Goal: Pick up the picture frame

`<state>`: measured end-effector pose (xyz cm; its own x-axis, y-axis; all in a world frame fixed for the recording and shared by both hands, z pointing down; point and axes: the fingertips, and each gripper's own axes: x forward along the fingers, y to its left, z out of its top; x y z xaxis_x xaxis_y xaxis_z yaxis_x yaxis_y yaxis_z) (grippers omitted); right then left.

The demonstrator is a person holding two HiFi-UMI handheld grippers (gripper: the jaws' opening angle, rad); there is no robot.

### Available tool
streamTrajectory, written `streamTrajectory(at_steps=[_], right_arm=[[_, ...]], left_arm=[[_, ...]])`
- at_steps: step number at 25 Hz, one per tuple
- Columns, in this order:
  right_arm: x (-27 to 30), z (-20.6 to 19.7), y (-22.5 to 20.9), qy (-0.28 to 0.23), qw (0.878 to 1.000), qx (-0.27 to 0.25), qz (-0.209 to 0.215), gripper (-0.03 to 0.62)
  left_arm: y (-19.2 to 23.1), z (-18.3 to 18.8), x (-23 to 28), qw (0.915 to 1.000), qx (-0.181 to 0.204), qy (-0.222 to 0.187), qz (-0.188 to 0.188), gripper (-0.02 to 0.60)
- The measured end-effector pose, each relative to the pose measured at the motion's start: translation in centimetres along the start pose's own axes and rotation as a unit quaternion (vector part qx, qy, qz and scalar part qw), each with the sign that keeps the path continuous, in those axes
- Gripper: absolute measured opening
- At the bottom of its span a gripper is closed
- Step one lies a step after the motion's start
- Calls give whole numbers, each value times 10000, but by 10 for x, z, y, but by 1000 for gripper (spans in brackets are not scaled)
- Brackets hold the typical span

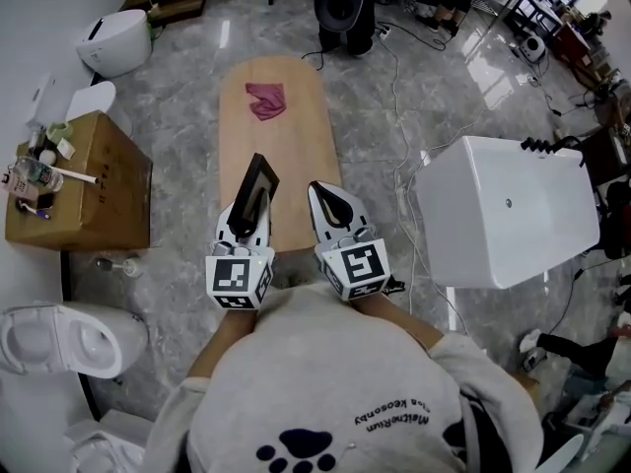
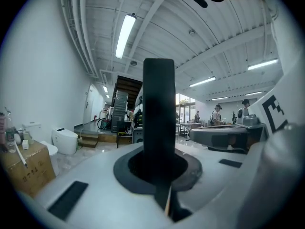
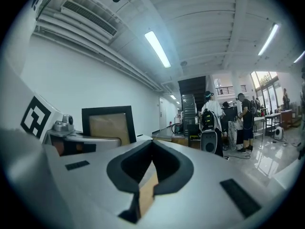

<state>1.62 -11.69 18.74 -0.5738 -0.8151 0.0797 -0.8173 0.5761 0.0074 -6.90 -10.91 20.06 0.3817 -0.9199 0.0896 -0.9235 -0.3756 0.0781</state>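
Note:
The black picture frame (image 1: 258, 175) stands on edge above the near end of the wooden table (image 1: 296, 116), and my left gripper (image 1: 250, 205) is shut on its lower part. In the left gripper view the frame (image 2: 158, 118) rises edge-on as a dark bar out of the jaws of the left gripper (image 2: 160, 178). My right gripper (image 1: 326, 195) hovers just to the right of it, apart from the frame, shut with nothing held. In the right gripper view the frame (image 3: 108, 124) faces me at the left, beyond the shut right gripper (image 3: 151, 160).
A pink cloth (image 1: 265, 100) lies at the table's far end. A cardboard box (image 1: 89, 185) with small items and a toilet (image 1: 59, 338) stand to the left, a white tub (image 1: 508, 215) to the right. A black speaker (image 1: 345, 3) stands beyond the table. People stand in the background.

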Motion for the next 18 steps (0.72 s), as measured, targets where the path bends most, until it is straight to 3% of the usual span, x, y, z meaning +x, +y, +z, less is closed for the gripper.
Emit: streamTrajectory(at_steps=[18], right_arm=[[-7,-13,-6,91,9999,82,88,9]], left_arm=[[-4,-11,0,9999,-14,51,107,17]])
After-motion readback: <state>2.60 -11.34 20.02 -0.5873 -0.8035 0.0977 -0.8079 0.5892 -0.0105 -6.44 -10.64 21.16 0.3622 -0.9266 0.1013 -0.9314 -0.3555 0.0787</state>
